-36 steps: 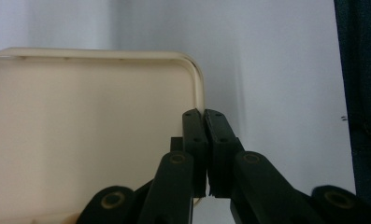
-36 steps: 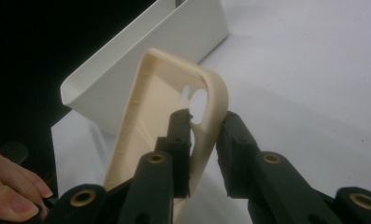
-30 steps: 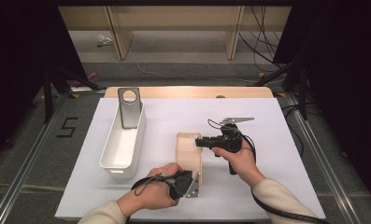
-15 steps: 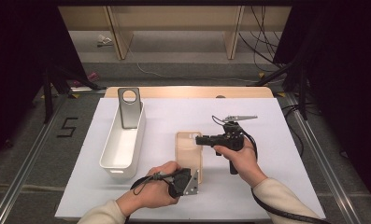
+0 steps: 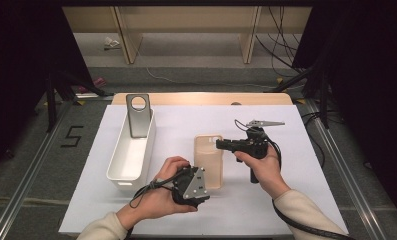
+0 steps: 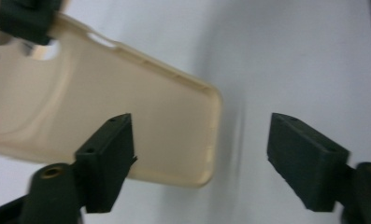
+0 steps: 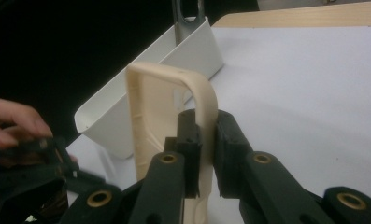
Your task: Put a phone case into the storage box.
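Mid-worktop, toward the near edge: beige phone case [image 5: 209,160], open side up. Right tool [image 7: 203,140] is pinching its far short rim, jaws pressed on the wall near the camera cutout. Left tool [image 6: 199,154] is spread wide at the case's near end, one jaw over the shell, nothing gripped.

Handling, my read: light, thin, flexible shell; it will twist if lifted from one end and may slip out of a rim pinch. Better to take it across a long side wall or support both ends.

White bin [image 5: 132,150] sits near the left edge of the worktop, grey case [image 5: 138,115] standing upright at its far end.
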Demonstrator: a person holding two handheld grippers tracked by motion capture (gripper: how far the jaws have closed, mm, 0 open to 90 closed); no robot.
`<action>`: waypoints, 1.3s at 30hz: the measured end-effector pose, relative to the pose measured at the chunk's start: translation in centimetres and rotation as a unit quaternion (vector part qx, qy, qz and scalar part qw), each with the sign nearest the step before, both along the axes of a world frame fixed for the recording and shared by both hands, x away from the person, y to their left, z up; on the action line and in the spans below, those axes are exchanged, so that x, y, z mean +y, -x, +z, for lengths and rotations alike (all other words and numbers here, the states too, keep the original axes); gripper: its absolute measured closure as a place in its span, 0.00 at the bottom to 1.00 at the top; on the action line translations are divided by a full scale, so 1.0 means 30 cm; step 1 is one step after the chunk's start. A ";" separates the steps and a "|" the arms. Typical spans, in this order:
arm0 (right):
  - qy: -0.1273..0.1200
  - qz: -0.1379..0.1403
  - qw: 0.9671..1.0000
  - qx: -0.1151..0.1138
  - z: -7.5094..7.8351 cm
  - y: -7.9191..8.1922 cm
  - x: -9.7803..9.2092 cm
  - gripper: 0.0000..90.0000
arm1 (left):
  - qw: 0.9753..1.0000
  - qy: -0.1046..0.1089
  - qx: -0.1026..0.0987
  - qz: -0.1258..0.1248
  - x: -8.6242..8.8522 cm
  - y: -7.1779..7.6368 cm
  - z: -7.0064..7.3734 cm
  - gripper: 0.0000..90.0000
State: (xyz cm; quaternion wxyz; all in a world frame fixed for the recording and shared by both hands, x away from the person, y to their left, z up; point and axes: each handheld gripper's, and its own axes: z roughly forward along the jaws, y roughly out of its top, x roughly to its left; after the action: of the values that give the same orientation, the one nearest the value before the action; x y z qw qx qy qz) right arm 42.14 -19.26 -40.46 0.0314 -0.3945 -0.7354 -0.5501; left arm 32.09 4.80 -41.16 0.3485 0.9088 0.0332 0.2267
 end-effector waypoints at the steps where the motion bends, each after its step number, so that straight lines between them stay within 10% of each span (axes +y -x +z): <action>1: 0.000 -0.004 1.000 -0.001 0.001 0.000 -0.003 0.92 | 1.000 0.013 -0.005 0.008 0.003 -0.002 0.002 0.21; 7: 0.004 -0.015 1.000 -0.013 0.011 0.001 -0.017 0.92 | 0.996 0.068 -0.007 0.063 0.034 -0.034 0.020 0.18; 20: 0.010 -0.041 0.998 -0.043 0.033 0.020 -0.050 0.92 | 0.970 0.167 0.037 0.175 0.094 -0.099 0.021 0.20; 39: 0.018 -0.060 0.997 -0.053 0.038 0.025 -0.059 0.92 | 0.944 0.226 0.054 0.232 0.098 -0.132 0.072 0.28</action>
State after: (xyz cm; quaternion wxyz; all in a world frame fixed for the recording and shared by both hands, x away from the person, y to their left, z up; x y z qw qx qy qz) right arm 41.39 -21.03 -39.32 -0.0475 -0.4083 -0.7209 -0.5580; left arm 36.06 7.73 -39.01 0.4801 0.7842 0.3126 0.2382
